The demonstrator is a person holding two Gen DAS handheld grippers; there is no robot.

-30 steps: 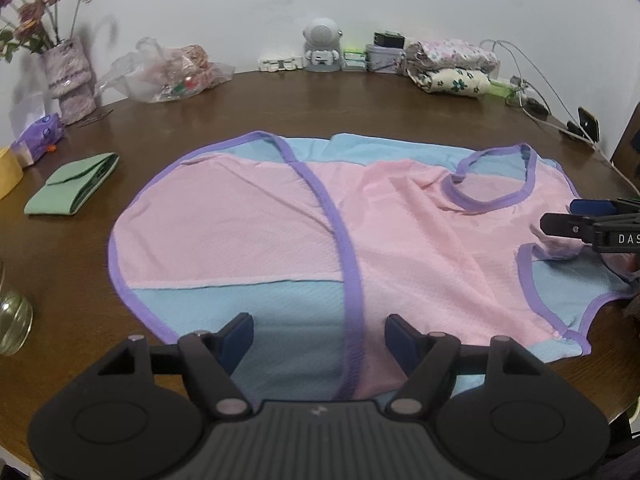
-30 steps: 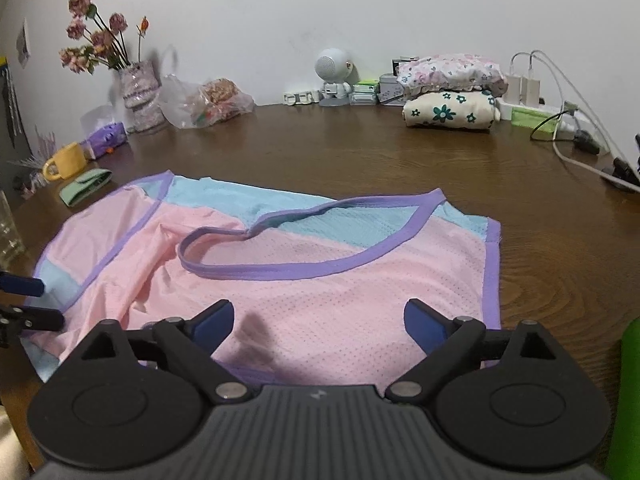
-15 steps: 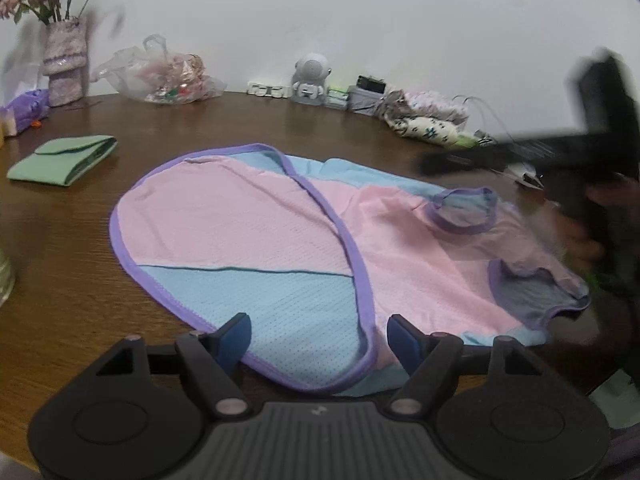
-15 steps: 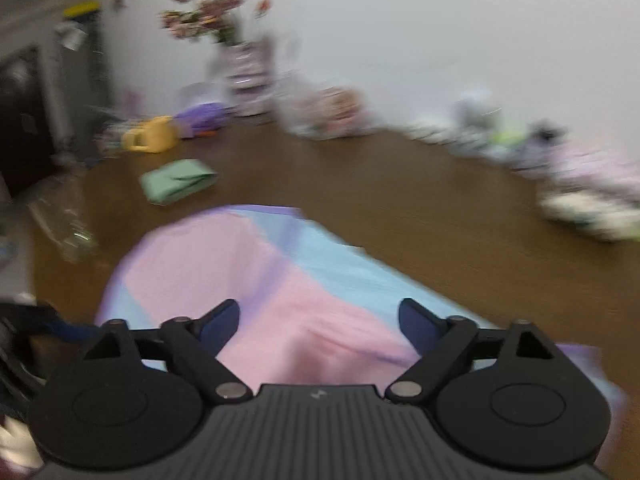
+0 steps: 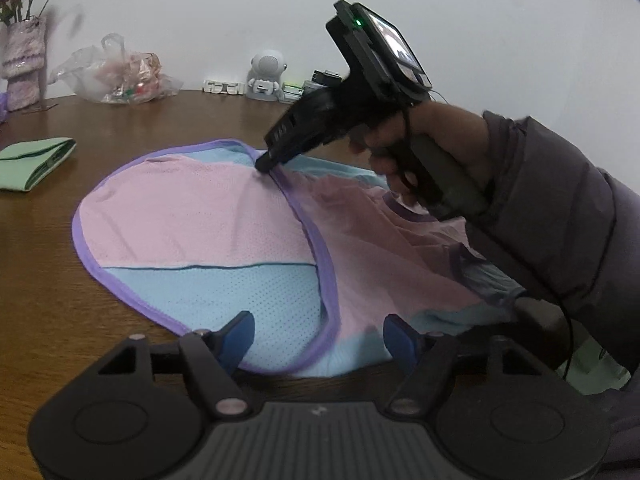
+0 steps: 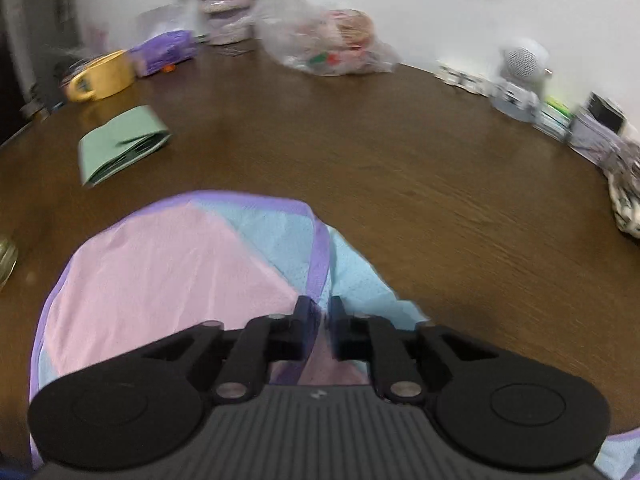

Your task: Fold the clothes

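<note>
1. While the pink and blue garment (image 5: 208, 216) is lying half-folded on the brown table (image 5: 48, 312), the right gripper (image 6: 320, 312), which was gaping a second ago, is now pinching its far purple trim (image 6: 318, 256).
2. The left gripper (image 5: 318, 336) is still hovering wide at the near hem, so another fold is probably starting.

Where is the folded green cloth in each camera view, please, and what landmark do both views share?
Left wrist: the folded green cloth lies at the far left edge, on the table.
Right wrist: the cloth lies upper left, beyond the garment.
Shared landmark: the clear plastic bag near the wall.
</note>
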